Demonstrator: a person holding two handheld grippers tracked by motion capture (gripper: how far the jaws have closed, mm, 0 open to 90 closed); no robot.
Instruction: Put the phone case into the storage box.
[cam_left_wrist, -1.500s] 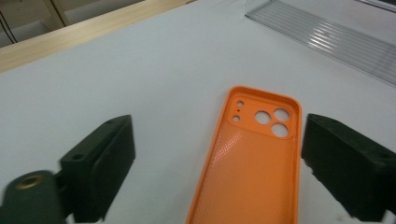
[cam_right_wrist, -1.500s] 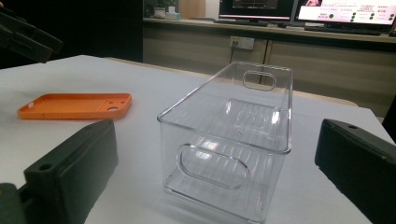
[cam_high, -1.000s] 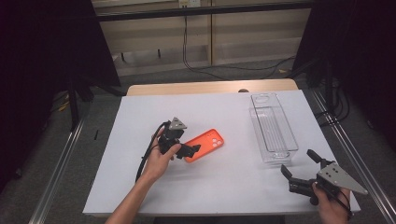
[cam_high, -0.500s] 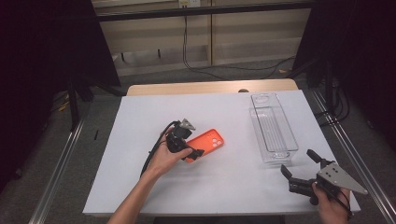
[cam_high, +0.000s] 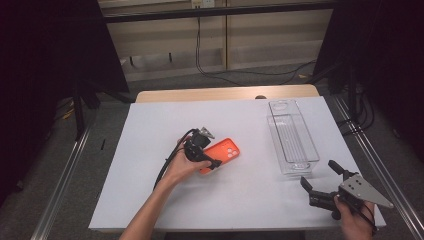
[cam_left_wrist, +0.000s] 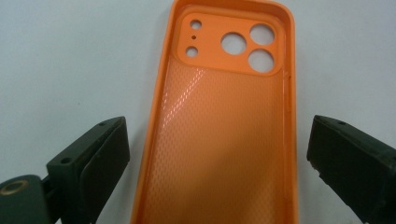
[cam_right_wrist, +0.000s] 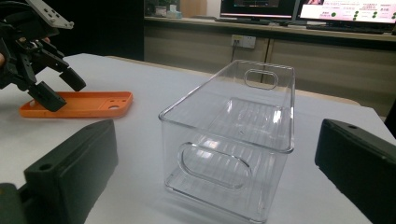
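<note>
An orange phone case (cam_high: 226, 152) lies hollow side up on the white table (cam_high: 150, 130), its camera cut-outs at the end away from my left gripper. That left gripper (cam_high: 212, 163) is open and lowered over the case's near end. In the left gripper view its jaws (cam_left_wrist: 219, 135) stand one on each side of the case (cam_left_wrist: 224, 140), apart from its edges. My right gripper (cam_high: 318, 173) is open near the front right corner, holds nothing, and faces a clear plastic bin (cam_right_wrist: 233, 135). The right gripper view also has the case (cam_right_wrist: 88, 103) and the left gripper (cam_right_wrist: 63, 92).
The clear bin (cam_high: 292, 137) stands lengthwise at the right of the table, with a handle slot in each end. A wooden strip (cam_high: 225, 94) runs along the far edge. Metal rails (cam_high: 65, 170) flank the table on the floor.
My left gripper has shifted a little to the right and down, onto the near end of the orange case. The right gripper and the bin have stayed where they were.
</note>
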